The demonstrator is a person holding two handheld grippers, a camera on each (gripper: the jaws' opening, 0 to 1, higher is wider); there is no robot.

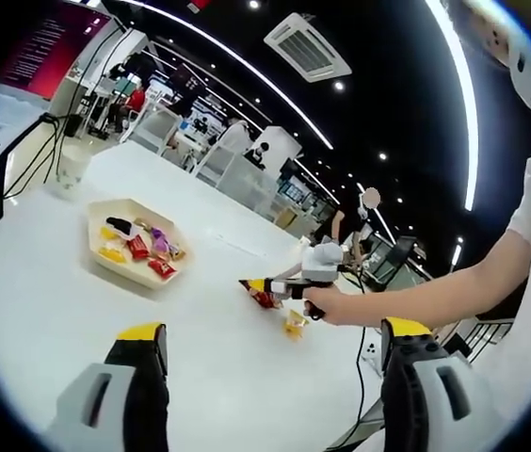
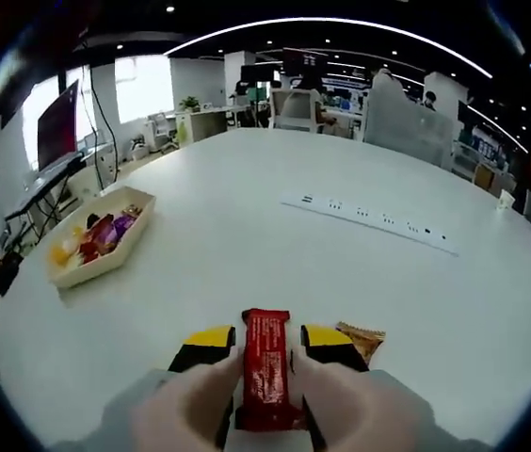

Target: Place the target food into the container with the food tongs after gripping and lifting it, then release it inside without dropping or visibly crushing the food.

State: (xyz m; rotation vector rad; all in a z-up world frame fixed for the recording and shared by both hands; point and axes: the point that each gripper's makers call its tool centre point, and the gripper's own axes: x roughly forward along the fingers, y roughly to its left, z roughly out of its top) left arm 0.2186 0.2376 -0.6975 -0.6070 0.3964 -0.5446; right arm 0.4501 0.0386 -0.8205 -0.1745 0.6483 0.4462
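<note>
Snack bar, red foil wrapper (image 2: 266, 377), clamped lengthwise in right hand-held gripper (image 2: 267, 350), low over white bench (image 2: 247, 235). Beige hexagonal tray w/ sweets (image 2: 101, 247) at 10 o'clock = likely drop spot. Left hand-held gripper (image 1: 270, 341) wide open, empty.

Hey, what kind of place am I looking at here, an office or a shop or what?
Probably an open-plan office or showroom: a big white table with built-in power sockets, a ceiling air-conditioning unit, and desks with chairs behind.
</note>
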